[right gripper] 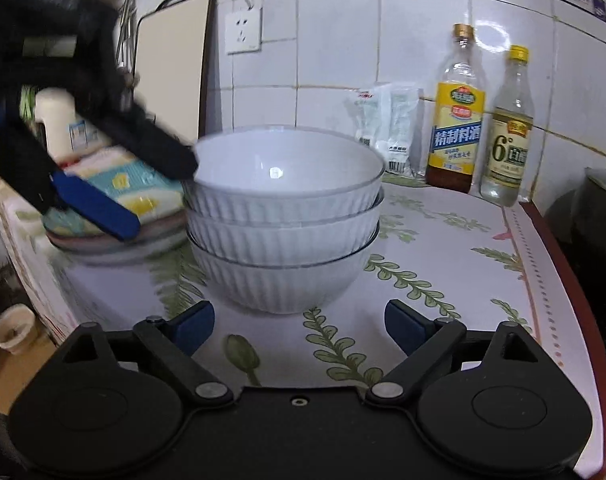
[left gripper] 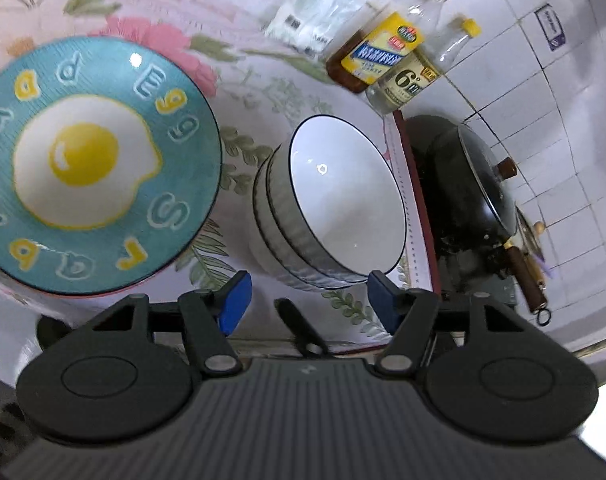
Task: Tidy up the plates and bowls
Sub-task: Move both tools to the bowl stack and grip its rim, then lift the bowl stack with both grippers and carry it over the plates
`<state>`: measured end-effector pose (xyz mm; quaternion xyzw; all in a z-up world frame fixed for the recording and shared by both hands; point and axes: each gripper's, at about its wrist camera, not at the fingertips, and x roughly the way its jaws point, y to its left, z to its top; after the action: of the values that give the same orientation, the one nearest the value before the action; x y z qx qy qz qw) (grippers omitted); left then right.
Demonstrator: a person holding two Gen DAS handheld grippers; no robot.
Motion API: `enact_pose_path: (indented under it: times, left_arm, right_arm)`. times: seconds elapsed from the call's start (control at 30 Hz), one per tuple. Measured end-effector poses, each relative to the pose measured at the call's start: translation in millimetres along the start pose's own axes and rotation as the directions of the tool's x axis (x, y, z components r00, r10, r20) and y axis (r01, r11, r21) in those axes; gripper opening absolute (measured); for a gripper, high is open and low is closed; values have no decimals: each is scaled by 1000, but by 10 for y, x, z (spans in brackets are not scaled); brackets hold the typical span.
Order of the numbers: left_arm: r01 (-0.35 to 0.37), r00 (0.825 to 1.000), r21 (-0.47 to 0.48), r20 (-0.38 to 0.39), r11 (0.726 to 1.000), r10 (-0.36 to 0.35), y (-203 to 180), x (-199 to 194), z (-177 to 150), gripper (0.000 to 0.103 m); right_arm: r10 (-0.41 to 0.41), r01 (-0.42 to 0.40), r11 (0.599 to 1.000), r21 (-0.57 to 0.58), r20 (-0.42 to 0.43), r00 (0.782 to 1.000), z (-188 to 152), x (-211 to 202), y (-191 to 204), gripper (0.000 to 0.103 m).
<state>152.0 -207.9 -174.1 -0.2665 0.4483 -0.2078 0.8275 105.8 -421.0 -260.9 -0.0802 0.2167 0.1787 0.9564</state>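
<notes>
A stack of three white ribbed bowls (right gripper: 283, 220) stands on the floral tablecloth; it also shows in the left wrist view (left gripper: 335, 204). Left of it lies a teal plate with a fried-egg picture (left gripper: 91, 164), on top of a plate stack (right gripper: 115, 216). My left gripper (left gripper: 309, 300) is open and empty, above the table near the bowls; it appears blurred over the plates in the right wrist view (right gripper: 103, 188). My right gripper (right gripper: 299, 328) is open and empty, just in front of the bowl stack.
Two bottles (right gripper: 459, 120) and a plastic packet (right gripper: 387, 128) stand by the tiled wall. A black wok with a lid (left gripper: 467, 188) sits right of the table. A cutting board (right gripper: 171, 76) leans at the back left. The table edge (right gripper: 575, 280) runs on the right.
</notes>
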Motion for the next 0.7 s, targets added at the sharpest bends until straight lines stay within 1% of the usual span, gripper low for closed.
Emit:
enact_pose_path:
  times: [0.07, 0.13, 0.23, 0.27, 0.33, 0.37, 0.43, 0.47, 0.6, 0.7]
  left_arm:
    - [3, 1000, -28, -17, 1000, -4, 10, 69, 62, 63]
    - [5, 1000, -60, -15, 998, -6, 22, 121, 104, 63]
    - [-50, 998, -88, -40, 995, 46, 17, 227, 120, 63]
    - [-68, 997, -98, -34, 993, 65, 10, 245, 117, 63]
    - [-79, 997, -118, -9, 990, 78, -5, 276, 120, 62]
    - [-99, 995, -118, -4, 988, 99, -20, 295, 122, 61]
    - [-143, 989, -102, 6, 984, 145, -55, 335, 107, 61]
    - [-153, 988, -104, 7, 983, 155, -64, 358, 98, 61]
    - [-150, 988, -145, 15, 978, 154, -62, 434, 71, 53]
    - [-171, 984, -144, 30, 975, 178, -85, 455, 60, 53]
  right_arm:
    - [-9, 9, 1000, -4, 7, 1000, -33, 79, -6, 94]
    - [9, -10, 1000, 17, 26, 1000, -42, 110, -32, 94]
    - [38, -40, 999, 27, 53, 998, -43, 157, -63, 95]
    - [50, -51, 999, 18, 54, 997, -52, 182, -66, 95]
    - [60, -60, 998, -4, 53, 997, -79, 242, -85, 96]
    - [59, -59, 998, 2, 69, 996, -88, 245, -103, 96]
    - [70, -71, 997, 10, 71, 995, -88, 263, -124, 96]
    - [72, -73, 997, 3, 76, 994, -86, 265, -115, 96]
    - [80, -77, 997, -30, 102, 992, -83, 293, -67, 96]
    - [91, -87, 995, -41, 113, 989, -65, 344, -49, 96]
